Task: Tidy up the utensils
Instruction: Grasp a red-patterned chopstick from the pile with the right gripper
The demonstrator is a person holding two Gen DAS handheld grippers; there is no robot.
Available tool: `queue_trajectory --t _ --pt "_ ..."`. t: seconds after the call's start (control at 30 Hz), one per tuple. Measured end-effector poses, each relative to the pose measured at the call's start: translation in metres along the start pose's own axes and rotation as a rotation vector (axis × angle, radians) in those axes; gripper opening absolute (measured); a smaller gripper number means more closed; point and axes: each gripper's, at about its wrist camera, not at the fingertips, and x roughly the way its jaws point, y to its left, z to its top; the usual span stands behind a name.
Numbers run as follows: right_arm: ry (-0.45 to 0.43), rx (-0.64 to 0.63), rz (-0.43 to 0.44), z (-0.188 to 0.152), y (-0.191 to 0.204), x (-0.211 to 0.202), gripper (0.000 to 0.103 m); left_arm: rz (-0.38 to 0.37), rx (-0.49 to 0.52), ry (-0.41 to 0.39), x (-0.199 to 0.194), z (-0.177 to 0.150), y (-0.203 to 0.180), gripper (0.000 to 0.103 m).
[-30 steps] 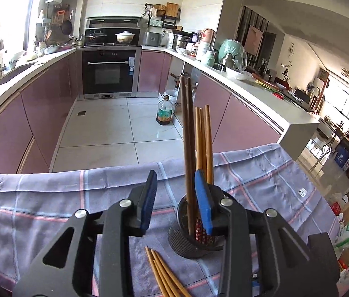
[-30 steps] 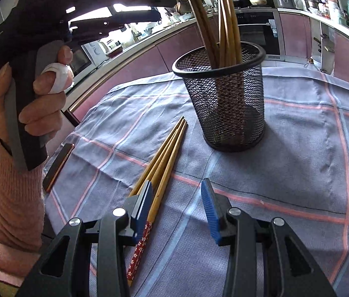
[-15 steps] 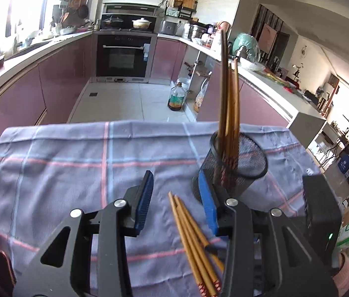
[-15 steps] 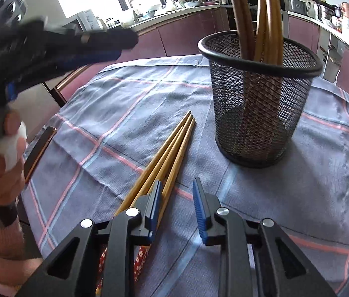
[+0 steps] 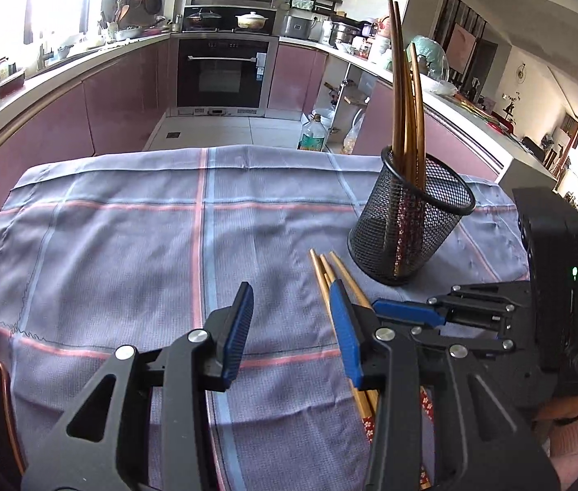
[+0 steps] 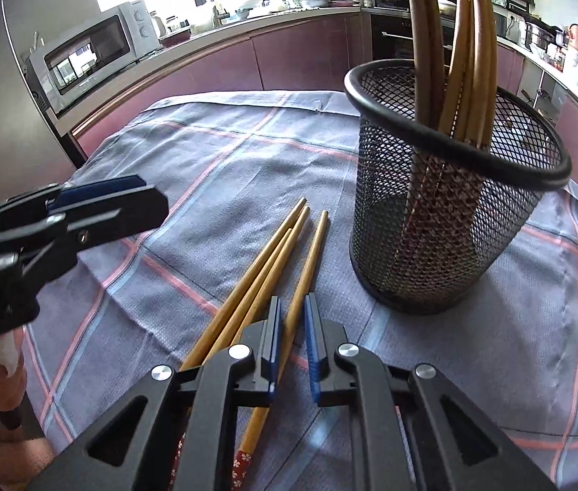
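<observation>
**Right gripper clamped on one chopstick**

The right gripper [image 6: 292, 341] has just been closed on a single loose chopstick [image 6: 304, 270], separated from its two neighbours [image 6: 262, 264] on the checked woven cloth [image 6: 207, 163]. A lift into the black wire-mesh holder [image 6: 448, 245], standing just beside, is judged next. Several smooth round sticks are already held upright there. The left gripper [image 5: 291, 329] hangs parted, with nothing between its ribbed blue pads.
</observation>
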Motion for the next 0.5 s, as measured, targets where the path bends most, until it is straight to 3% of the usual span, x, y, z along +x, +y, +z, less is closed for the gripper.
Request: queue_trajectory --t 0.33,0.5 --pt "-0.019 0.029 0.037 -0.008 -0.009 -0.011 0.005 -0.009 0.007 0.008 -0.004 -0.005 -0.003 0.038" --pt "-0.084 0.022 0.084 -0.011 -0.008 -0.037 0.005 -0.020 0.012 0.017 -0.003 -0.007 -0.006 0.038"
